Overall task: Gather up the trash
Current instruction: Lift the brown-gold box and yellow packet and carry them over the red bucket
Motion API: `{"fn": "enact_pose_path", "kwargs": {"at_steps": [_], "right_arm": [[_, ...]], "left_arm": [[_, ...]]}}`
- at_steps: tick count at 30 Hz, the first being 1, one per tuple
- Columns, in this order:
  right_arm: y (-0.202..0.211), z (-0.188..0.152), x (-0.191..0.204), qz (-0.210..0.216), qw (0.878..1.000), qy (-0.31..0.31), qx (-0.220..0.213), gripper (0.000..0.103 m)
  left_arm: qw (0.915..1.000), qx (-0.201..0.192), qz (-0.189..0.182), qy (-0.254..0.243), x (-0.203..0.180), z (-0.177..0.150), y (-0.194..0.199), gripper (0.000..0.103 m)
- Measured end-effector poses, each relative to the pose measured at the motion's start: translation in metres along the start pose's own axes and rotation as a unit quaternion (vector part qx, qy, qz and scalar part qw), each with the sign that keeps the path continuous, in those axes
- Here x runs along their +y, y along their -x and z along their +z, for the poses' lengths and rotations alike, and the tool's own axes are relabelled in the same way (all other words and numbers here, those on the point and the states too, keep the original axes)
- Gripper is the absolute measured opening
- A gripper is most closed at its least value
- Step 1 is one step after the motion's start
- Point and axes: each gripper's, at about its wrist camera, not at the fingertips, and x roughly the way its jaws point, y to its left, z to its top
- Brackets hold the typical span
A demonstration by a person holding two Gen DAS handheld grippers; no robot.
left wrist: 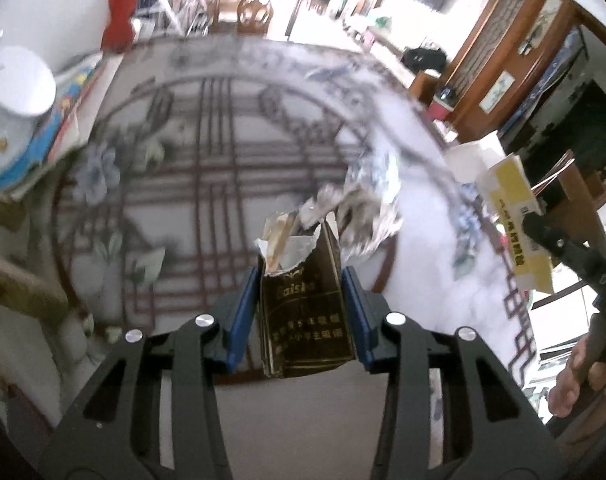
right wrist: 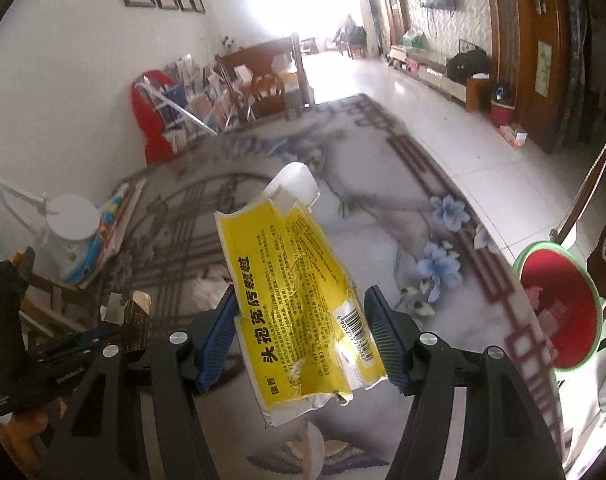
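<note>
The patterned tablecloth (right wrist: 367,216) lies bare across its middle and far right; books (right wrist: 115,220) and a white lamp base (right wrist: 73,216) crowd the left edge; crumpled foil (left wrist: 367,204) sits mid-table; a red bin (right wrist: 559,312) stands right.

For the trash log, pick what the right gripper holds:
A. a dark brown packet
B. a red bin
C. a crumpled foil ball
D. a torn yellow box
D: the right gripper has its blue pads closed on the torn yellow box, lifted above the table; the dark brown packet sits in the left gripper instead.
</note>
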Motion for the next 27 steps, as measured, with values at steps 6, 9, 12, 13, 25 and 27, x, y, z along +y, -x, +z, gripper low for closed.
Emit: {"fn": "enact_pose_path", "kwargs": {"at_steps": [6, 9, 12, 13, 25, 27], "right_arm": [[0.008, 0.002, -0.006, -0.005, 1.000, -0.006, -0.018, 0.061], [0.011, 0.001, -0.012, -0.004, 1.000, -0.011, -0.019, 0.061], [0.012, -0.001, -0.018, -0.003, 1.000, -0.016, -0.018, 0.061], [0.013, -0.001, -0.020, -0.003, 1.000, -0.017, -0.017, 0.061], [0.020, -0.005, -0.052, -0.005, 0.999, -0.033, -0.014, 0.061], [0.022, -0.005, -0.057, -0.005, 0.999, -0.036, -0.013, 0.061]], "left_arm": [[0.9992, -0.031, -0.006, -0.023, -0.017, 0.009, 0.017, 0.041], [0.9989, -0.037, -0.009, -0.028, -0.024, 0.013, 0.020, 0.041], [0.9986, -0.041, -0.015, -0.029, -0.032, 0.014, 0.024, 0.041], [0.9985, -0.043, -0.016, -0.030, -0.034, 0.014, 0.025, 0.041], [0.9976, -0.048, -0.018, -0.048, -0.070, 0.014, 0.025, 0.041], [0.9976, -0.047, -0.017, -0.048, -0.075, 0.014, 0.024, 0.041]]}}
